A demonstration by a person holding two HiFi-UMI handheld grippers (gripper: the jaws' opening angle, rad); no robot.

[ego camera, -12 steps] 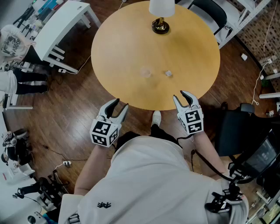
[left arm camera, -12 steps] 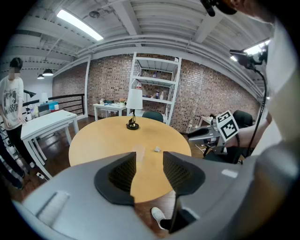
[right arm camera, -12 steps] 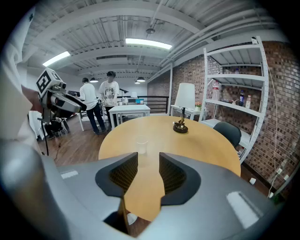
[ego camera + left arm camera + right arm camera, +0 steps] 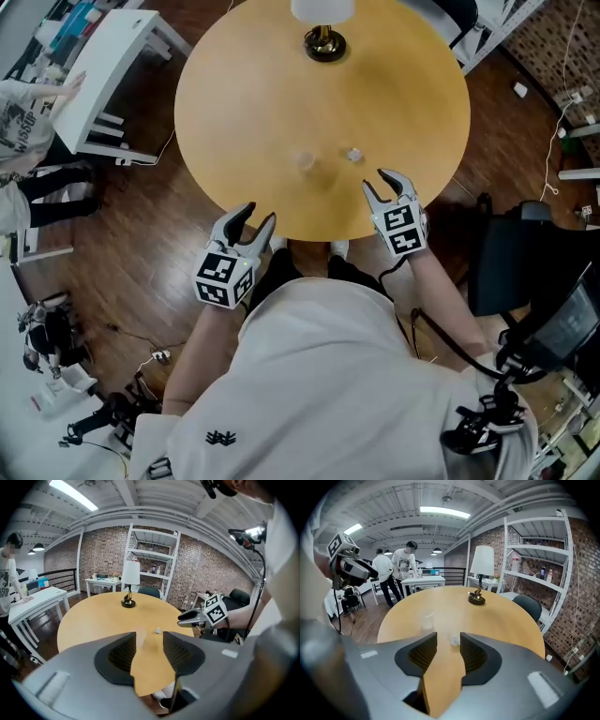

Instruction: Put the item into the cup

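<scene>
A clear plastic cup (image 4: pixel 305 161) stands on the round wooden table (image 4: pixel 244 84), and a small pale crumpled item (image 4: pixel 353 155) lies just to its right. My right gripper (image 4: pixel 382 183) is over the table's near edge, a short way before the item, open with nothing between its jaws. The right gripper view has the item (image 4: pixel 454 641) straight ahead of the jaw gap and the cup (image 4: pixel 426 619) to its left. My left gripper (image 4: pixel 258 217) hovers open and empty at the near edge. Its own view shows the item (image 4: pixel 158 631) ahead on the table.
A table lamp (image 4: pixel 323 42) with a white shade stands at the table's far side. A black chair (image 4: pixel 525 253) is at my right, a white desk (image 4: pixel 103 66) at the far left. People stand by a white table (image 4: pixel 401 564) in the background.
My right gripper has moved forward over the table edge, closer to the item. The left gripper has barely shifted, and both stay open.
</scene>
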